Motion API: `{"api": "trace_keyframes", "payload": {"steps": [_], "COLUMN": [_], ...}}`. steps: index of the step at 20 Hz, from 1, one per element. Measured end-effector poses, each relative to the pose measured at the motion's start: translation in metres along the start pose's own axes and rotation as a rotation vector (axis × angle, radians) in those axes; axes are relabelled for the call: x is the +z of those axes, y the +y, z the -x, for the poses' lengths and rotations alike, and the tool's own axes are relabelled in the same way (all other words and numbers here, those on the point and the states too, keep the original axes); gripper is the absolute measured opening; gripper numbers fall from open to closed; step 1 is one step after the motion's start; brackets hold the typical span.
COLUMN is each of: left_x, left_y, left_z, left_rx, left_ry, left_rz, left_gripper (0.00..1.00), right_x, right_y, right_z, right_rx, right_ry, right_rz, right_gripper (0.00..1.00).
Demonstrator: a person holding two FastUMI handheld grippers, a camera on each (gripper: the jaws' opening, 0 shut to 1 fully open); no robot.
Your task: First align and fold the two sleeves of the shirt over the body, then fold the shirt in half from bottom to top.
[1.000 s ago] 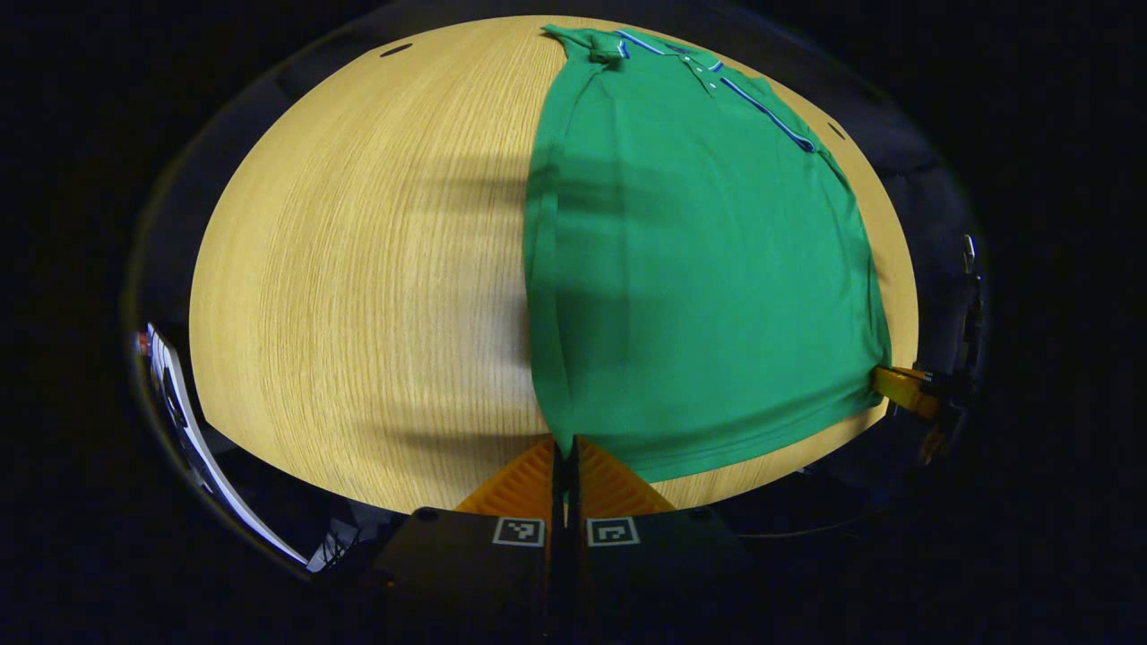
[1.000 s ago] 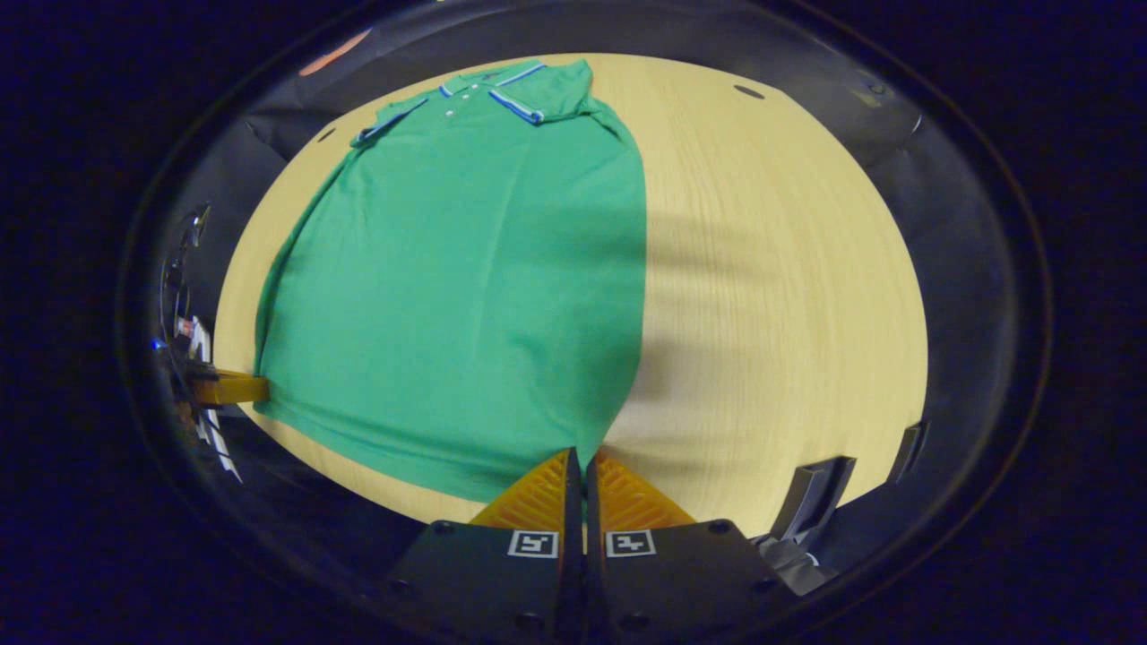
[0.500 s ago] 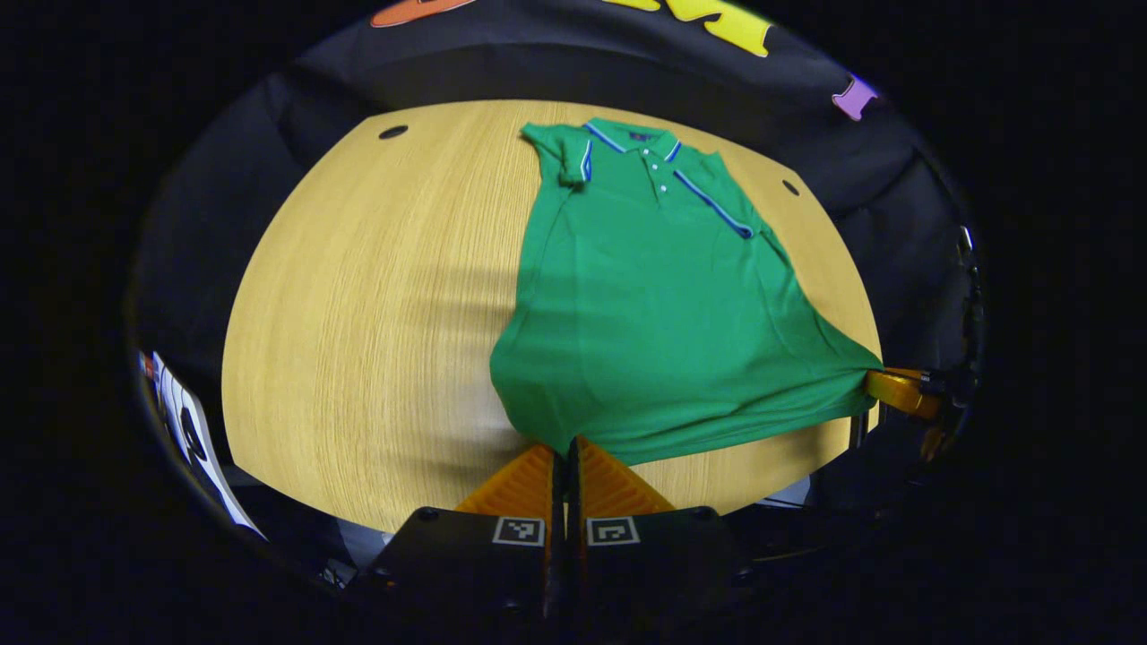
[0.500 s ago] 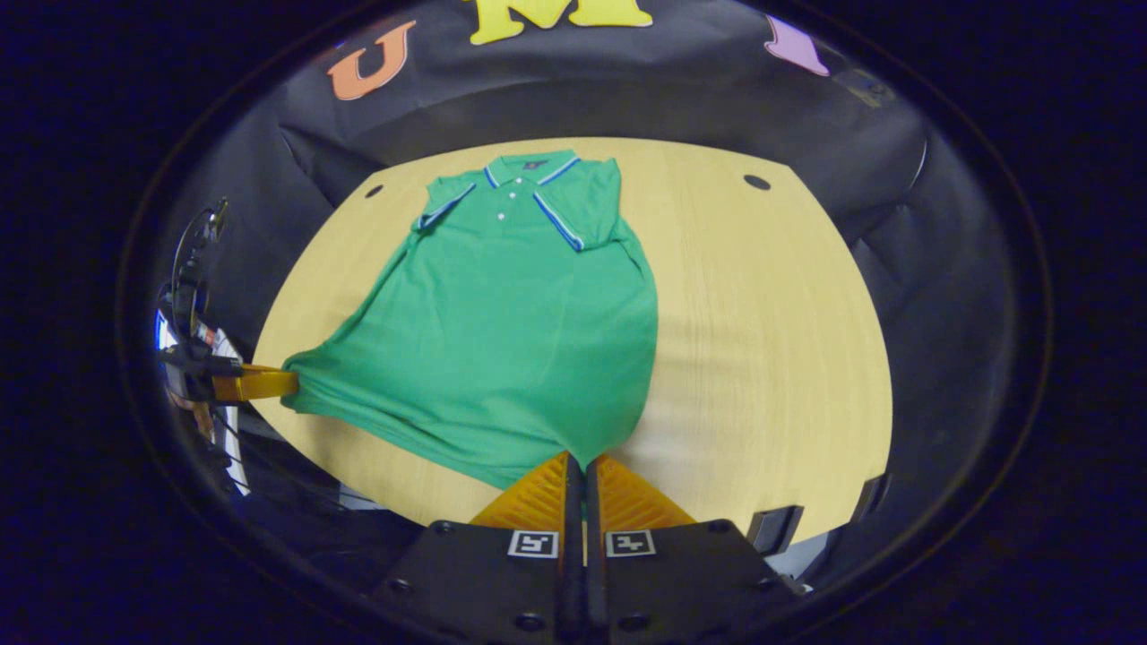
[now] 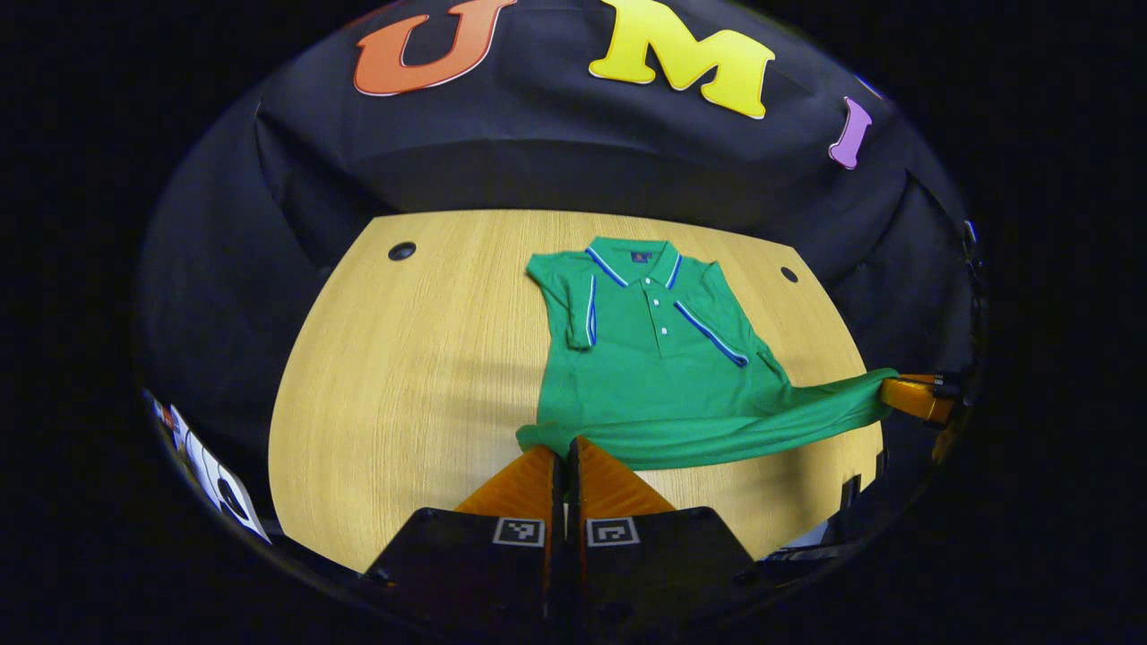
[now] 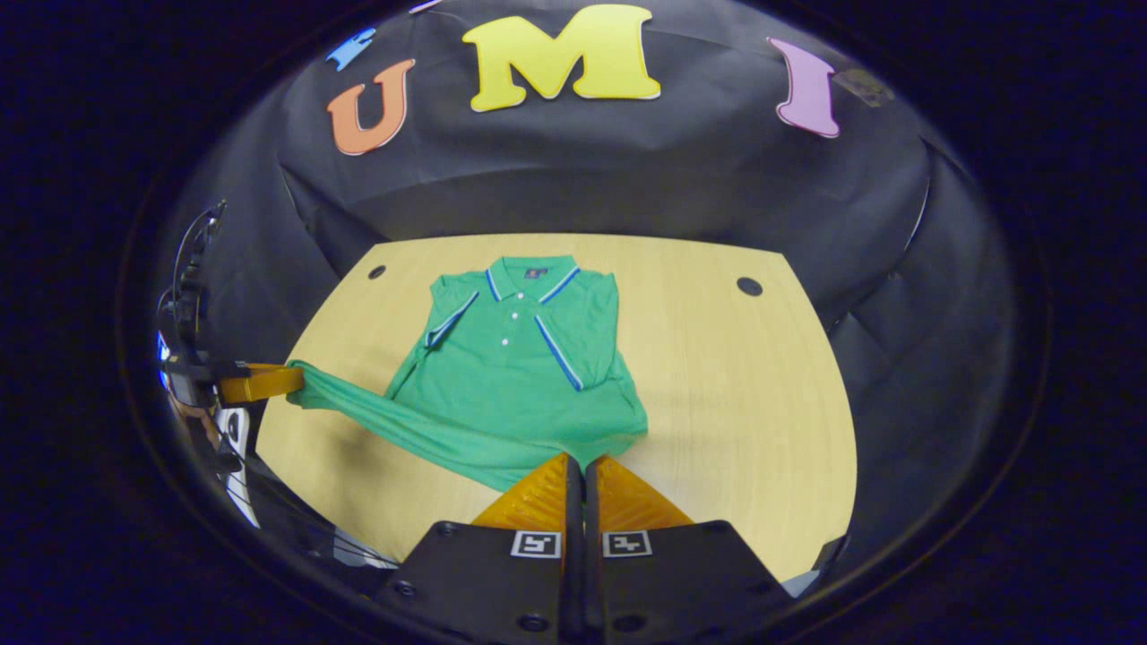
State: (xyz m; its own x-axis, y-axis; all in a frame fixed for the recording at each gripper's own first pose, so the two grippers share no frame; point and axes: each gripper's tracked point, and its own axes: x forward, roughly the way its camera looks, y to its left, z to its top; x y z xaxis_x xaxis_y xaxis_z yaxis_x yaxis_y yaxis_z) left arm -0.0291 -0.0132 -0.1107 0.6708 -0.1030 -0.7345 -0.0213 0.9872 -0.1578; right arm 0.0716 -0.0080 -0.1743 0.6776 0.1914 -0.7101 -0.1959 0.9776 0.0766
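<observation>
Both grippers clamped on hem corners of shirt (image 5: 659,358): left gripper (image 5: 565,451) & right gripper (image 6: 583,466), hem lifted above table (image 5: 403,376) w/ collar end flat. Risk: uneven carry (sleeves already folded in) → skewed fold, or thin hem slipping out.

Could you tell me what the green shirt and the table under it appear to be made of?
Shirt: it looks like a soft matte knit, likely cotton; it sags and creases between the left claw and the right claw, which pinch its hem, with no shine. Table: pale wood or wood-look laminate, judging by its fine straight grain lines and smooth, faintly glossy top; which one I cannot tell.
</observation>
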Motion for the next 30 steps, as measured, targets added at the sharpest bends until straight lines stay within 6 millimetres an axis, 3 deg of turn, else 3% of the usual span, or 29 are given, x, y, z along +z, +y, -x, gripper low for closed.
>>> {"api": "trace_keyframes", "payload": {"steps": [3,7,16,20,22,24,30], "left_x": [0.032,0.064,0.112,0.122,0.13,0.138,0.131], "left_y": [0.004,0.011,0.027,0.021,0.02,0.027,0.032], "left_z": [-0.025,-0.07,-0.192,-0.24,-0.253,-0.265,-0.29], "left_rx": [0.012,0.032,0.107,0.108,0.104,0.112,0.136], "left_ry": [-0.037,-0.066,-0.115,-0.123,-0.136,-0.143,-0.086], "left_rz": [0.028,0.029,0.072,0.098,0.097,0.089,0.038], "left_gripper": [0.03,0.03,0.03,0.03,0.03,0.03,0.03], "right_x": [0.04,0.083,0.144,0.155,0.153,0.154,0.15], "right_y": [-0.003,-0.006,-0.032,-0.041,-0.044,-0.044,-0.048], "right_z": [-0.021,-0.067,-0.222,-0.286,-0.31,-0.323,-0.339], "right_rx": [-0.014,-0.015,-0.003,-0.008,-0.013,-0.015,-0.028], "right_ry": [-0.044,-0.079,-0.073,-0.087,-0.081,-0.086,-0.077], "right_rz": [0.012,0.009,-0.047,-0.065,-0.067,-0.087,-0.082], "right_gripper": [0.02,0.02,0.02,0.02,0.02,0.02,0.02]}}
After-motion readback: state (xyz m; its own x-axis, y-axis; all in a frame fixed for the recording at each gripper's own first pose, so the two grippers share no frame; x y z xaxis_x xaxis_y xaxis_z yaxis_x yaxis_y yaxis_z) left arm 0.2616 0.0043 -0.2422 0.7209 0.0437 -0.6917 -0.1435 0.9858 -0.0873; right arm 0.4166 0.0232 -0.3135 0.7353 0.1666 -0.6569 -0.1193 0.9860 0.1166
